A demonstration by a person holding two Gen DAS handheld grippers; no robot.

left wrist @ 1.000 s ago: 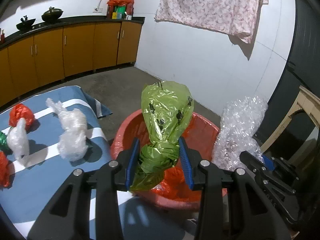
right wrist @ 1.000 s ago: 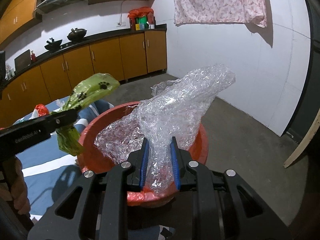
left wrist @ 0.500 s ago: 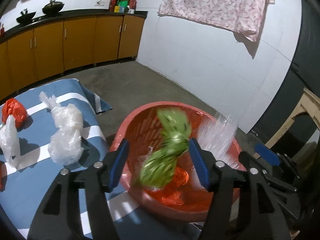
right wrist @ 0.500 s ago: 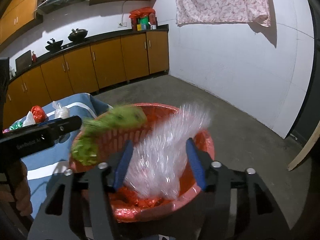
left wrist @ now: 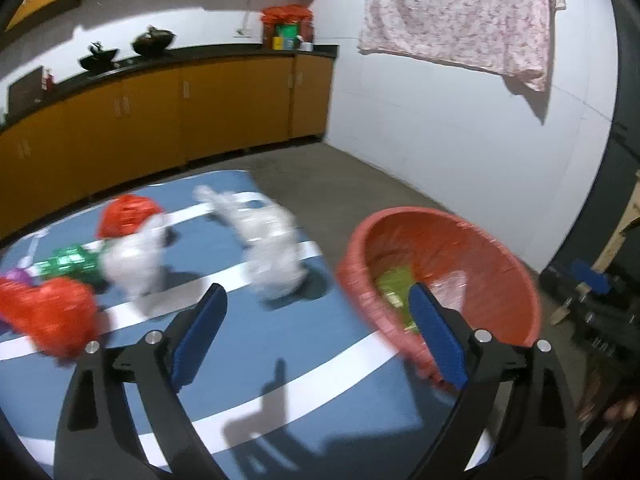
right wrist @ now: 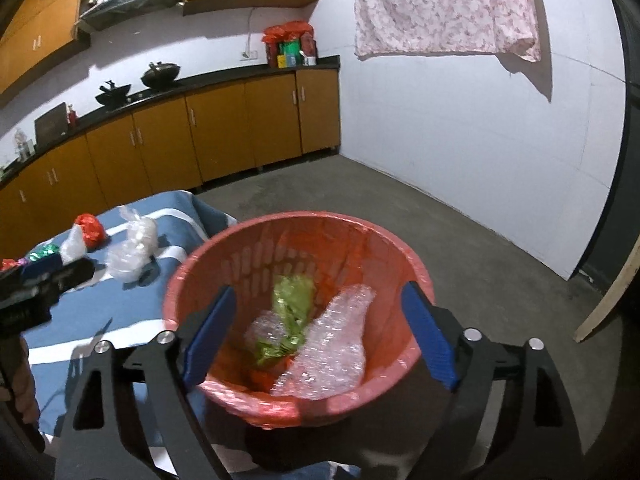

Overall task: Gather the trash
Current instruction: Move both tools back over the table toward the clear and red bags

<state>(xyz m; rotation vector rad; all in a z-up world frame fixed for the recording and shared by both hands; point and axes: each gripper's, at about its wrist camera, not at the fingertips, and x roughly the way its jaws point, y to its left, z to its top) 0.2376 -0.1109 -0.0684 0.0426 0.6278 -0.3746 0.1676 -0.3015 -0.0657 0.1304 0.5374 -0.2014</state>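
A red plastic basket [right wrist: 208, 252] stands beside a blue striped cloth [left wrist: 280, 356]. Inside it lie a green bag [right wrist: 294, 300] and a sheet of bubble wrap [right wrist: 332, 348]. My right gripper [right wrist: 318, 332] hangs over the basket, its jaws opening with nothing between them. My left gripper [left wrist: 316, 332] is over the cloth's edge, left of the basket [left wrist: 460, 232], its jaws also opening and empty. On the cloth lie clear bags [left wrist: 272, 248], red bags [left wrist: 124, 216] and a green wad [left wrist: 72, 264], all blurred in the left wrist view.
Orange kitchen cabinets [right wrist: 200, 136] with a dark counter run along the back wall. A flowered cloth [right wrist: 440, 4] hangs on the white wall. Bare concrete floor [right wrist: 460, 232] lies right of the basket. A wooden frame [right wrist: 608, 300] leans at far right.
Both grippers let go: the green bag and the bubble wrap fell into the basket. The left gripper then swung left over the cloth. Both sets of jaws spread wide.
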